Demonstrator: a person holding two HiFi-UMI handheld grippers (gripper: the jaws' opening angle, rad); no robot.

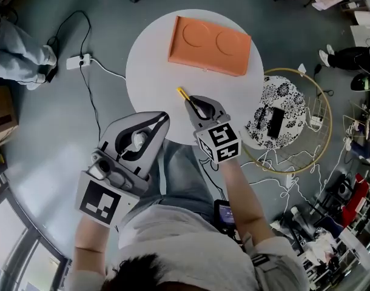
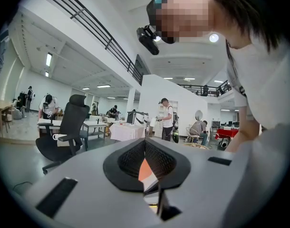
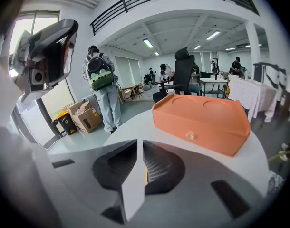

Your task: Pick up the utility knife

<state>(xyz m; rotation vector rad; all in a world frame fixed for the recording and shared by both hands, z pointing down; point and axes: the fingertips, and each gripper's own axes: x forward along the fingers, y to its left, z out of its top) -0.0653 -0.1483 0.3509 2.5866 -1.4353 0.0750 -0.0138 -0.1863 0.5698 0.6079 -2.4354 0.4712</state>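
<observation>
A yellow utility knife [image 1: 182,93] pokes out past the tips of my right gripper [image 1: 190,102], which is shut on it above the near part of the round white table [image 1: 154,59]. In the right gripper view only a thin yellow sliver of the knife [image 3: 146,175] shows between the jaws of the right gripper [image 3: 139,145]. My left gripper [image 1: 163,117] hangs at the table's near left edge, shut and holding nothing. In its own view the left gripper [image 2: 145,144] points up and out into the room.
An orange tray [image 1: 209,44] with two round hollows lies at the table's far side. A wicker hoop stool with a patterned cushion [image 1: 276,117] stands right of the table. A power strip [image 1: 79,60] and its cable lie on the floor to the left.
</observation>
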